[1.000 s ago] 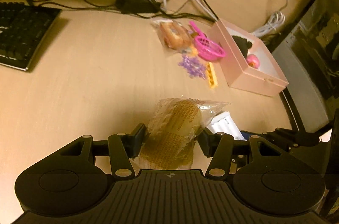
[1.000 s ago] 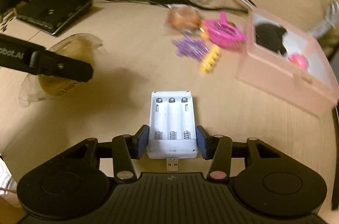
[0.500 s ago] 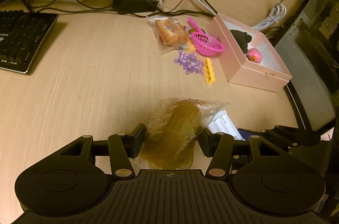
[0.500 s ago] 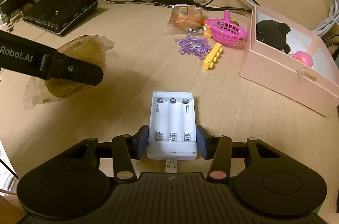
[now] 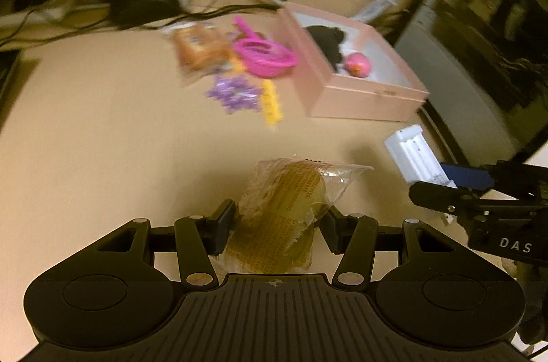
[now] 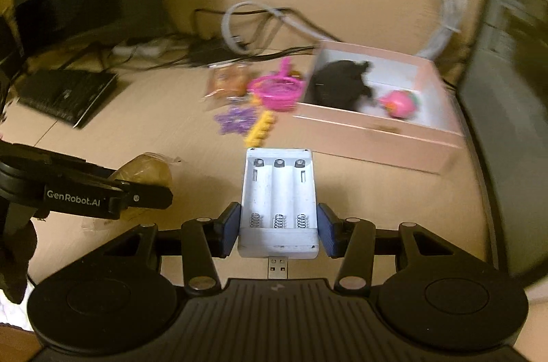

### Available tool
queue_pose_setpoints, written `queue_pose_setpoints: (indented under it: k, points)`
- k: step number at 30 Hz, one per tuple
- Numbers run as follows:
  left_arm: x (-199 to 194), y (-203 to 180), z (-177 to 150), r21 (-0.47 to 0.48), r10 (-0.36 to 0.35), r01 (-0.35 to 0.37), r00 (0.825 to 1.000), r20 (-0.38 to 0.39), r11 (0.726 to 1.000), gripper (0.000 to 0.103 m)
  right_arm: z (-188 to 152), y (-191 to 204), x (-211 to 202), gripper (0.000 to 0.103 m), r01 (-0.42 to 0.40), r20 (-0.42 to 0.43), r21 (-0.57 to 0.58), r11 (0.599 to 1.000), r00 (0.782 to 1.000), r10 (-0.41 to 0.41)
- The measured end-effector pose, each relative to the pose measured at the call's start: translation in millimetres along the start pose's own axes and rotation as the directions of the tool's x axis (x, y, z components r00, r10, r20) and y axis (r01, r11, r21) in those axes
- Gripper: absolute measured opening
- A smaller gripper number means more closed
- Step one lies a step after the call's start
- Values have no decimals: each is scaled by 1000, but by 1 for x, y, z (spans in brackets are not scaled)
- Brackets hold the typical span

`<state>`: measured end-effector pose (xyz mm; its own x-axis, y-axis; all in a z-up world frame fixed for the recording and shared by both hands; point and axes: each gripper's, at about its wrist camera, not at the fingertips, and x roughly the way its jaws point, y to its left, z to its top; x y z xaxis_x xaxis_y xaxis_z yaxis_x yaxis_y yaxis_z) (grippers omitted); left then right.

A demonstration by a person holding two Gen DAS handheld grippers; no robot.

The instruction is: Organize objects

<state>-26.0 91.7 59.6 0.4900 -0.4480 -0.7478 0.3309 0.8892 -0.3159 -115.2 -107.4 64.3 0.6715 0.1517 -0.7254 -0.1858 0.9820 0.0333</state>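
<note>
My left gripper (image 5: 278, 226) is shut on a clear-wrapped yellow-brown pastry (image 5: 284, 208), held above the wooden desk. My right gripper (image 6: 279, 226) is shut on a white battery charger (image 6: 279, 201) with three empty slots and a USB plug. An open pink box (image 6: 383, 136) (image 5: 359, 95) ahead holds a black soft object (image 6: 342, 83) and a pink ball (image 6: 399, 101). Left of the box lie a pink toy basket (image 6: 277, 88) (image 5: 263, 57), a wrapped bun (image 6: 227, 81), purple beads (image 6: 236, 119) and a yellow brick (image 6: 260, 130). The charger also shows in the left wrist view (image 5: 416, 156).
A black keyboard (image 6: 65, 95) lies at the far left. Cables and a power strip (image 6: 212, 47) run along the back of the desk. A dark screen or case (image 5: 486, 29) stands to the right past the desk's edge.
Both grippers have lifted and swung right toward the pink box, still holding their objects. The view is now motion-blurred and the box looks closer.
</note>
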Motion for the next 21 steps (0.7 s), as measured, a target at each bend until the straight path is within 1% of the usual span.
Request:
queue_pose_setpoints:
  k: [3,6,10,14,17,18,19,20,21]
  points:
    - [8,-19,15,38,-43,43,999,-3,998,57,-7,-14,-14,47,38,19,44,998,999,-39]
    - [15,-39,42,49,-96,95,995,19,994,57,-13,-29,-28,47,64,45,87,994,997,-68]
    - [28,-75,94,84,-151,144,985,85,986,57,-19,-45,-40,47,87,78,129,988,992,-98]
    - [51,-112,145,108,-164,147,971,175,983,57,-21,-60,-44,47,98,107,175,980,987,-118]
    - [79,-130,169,112,-179,157,959,220,981,58,-22,-71,-45,47,104,116,192,976,985,-128]
    - [92,-133,172,140,-181,152,956,229,978,58,-23,-75,-44,47,108,116,194,975,985,-132]
    - [108,-137,170,183,-151,109,960,234,977,60,-24,-78,-43,47,112,115,196,974,984,-136]
    - [129,-143,167,224,-72,20,971,227,974,58,-25,-80,-41,47,114,113,197,974,984,-138]
    - [144,-144,163,241,-21,-29,979,201,970,56,-25,-83,-40,47,115,108,197,974,985,-138]
